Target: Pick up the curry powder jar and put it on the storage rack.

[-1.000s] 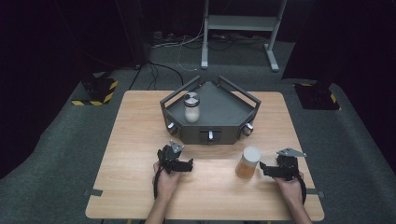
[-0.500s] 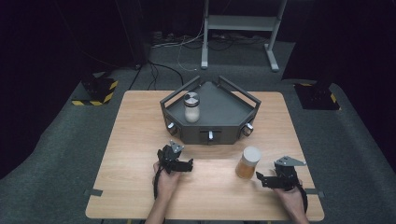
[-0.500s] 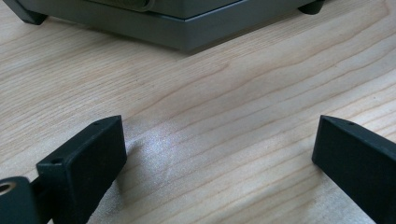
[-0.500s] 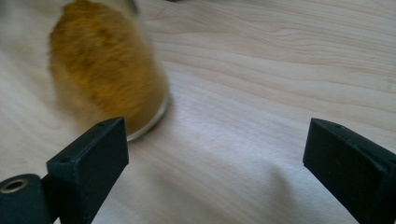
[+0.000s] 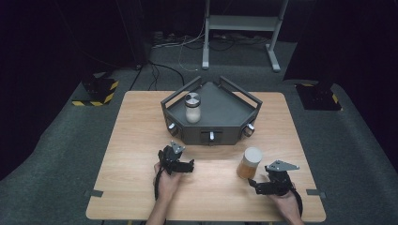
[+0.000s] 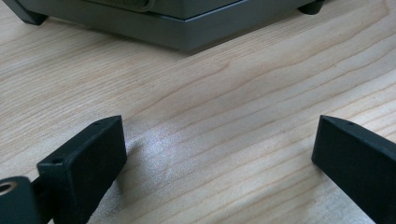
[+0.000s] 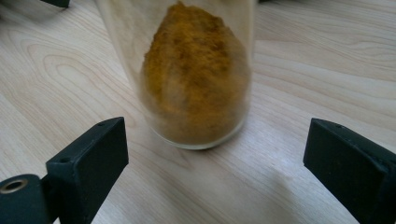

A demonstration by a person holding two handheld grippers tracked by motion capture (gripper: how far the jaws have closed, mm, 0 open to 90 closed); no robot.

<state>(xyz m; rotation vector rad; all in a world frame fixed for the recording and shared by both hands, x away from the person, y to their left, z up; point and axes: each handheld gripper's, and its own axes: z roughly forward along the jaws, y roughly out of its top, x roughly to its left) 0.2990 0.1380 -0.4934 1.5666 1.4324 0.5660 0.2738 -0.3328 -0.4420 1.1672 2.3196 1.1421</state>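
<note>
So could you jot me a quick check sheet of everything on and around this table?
Surface: wooden table, bare grain.
Job's things: grey tray holding a silver-lidded jar; a jar of orange powder stands on the wood in front.
Clutter: nothing seen.
Tools: left tool open over bare wood; right tool open, jaws either side of the powder jar, not touching it.
Cables: several on the floor behind.
Surroundings: metal stand, dark carpet, two striped floor boxes.

spice jar [image 7: 196, 74] top cut off by right gripper view's upper edge, grey tray [image 6: 163, 23] mostly cropped in left gripper view
</note>
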